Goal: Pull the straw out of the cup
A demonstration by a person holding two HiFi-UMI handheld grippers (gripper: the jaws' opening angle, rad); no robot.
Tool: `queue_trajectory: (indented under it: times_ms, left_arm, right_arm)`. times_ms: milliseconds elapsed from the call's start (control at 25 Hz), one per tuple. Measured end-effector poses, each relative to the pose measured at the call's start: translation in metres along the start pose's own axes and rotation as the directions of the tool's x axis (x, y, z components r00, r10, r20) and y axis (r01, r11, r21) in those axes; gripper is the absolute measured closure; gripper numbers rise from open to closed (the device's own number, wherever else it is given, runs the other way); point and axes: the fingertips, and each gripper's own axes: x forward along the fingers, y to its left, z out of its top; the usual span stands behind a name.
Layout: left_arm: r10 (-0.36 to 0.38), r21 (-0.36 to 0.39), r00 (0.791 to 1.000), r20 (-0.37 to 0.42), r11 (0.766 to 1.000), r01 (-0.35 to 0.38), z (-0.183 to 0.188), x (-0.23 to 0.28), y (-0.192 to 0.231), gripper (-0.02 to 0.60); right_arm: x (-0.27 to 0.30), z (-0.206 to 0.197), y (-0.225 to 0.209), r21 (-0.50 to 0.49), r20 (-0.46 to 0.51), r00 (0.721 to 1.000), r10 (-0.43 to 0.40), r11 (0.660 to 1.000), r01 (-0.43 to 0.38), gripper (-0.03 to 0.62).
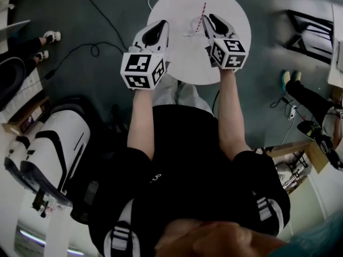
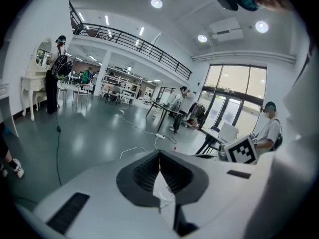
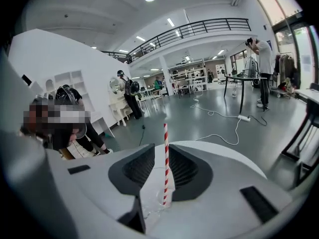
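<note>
A red-and-white striped straw [image 1: 202, 14] stands upright in a small clear cup [image 1: 193, 31] on the round white table [image 1: 171, 4]. My right gripper [image 1: 207, 21] is right beside the straw. In the right gripper view the straw [image 3: 165, 163] rises through the narrow gap between the jaws of this gripper [image 3: 162, 148], close to the right pad, and its foot sits in the cup [image 3: 160, 204]. The jaws stand slightly open. My left gripper [image 1: 159, 25] hovers over the table's left part, apart from the cup. Its tips [image 2: 159, 156] meet, with nothing between them.
Cables [image 1: 94, 47] trail over the dark floor around the table. A white and black machine [image 1: 53, 143] stands at the left, a dark frame [image 1: 311, 33] at the upper right. Bystanders' feet [image 1: 51, 36] show at the left, and other people's shoes [image 1: 289, 79] at the right.
</note>
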Motion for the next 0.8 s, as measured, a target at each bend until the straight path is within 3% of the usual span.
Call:
queue_trajectory:
  times_ms: [400,520,800]
  left_arm:
    - [0.008,-0.023,1.0,-0.023,1.0,-0.009,-0.001,0.005,0.022,0.572]
    - [0.007,-0.027,1.0,-0.019,1.0,-0.008,-0.001,0.001,0.024,0.573]
    - [-0.002,-0.023,1.0,-0.002,1.0,0.002,-0.001,-0.006,0.014,0.573]
  right_arm:
    - [0.034,-0.019,-0.006,-0.018,-0.077,0.995,-0.059,0.998,0.058,0.507]
    - [0.033,-0.019,-0.007,-0.024,-0.085,0.992,-0.095,0.995,0.094,0.563]
    - [0.01,-0.002,-0.002,0.001,0.003,0.996,-0.086,0.996,0.086,0.565]
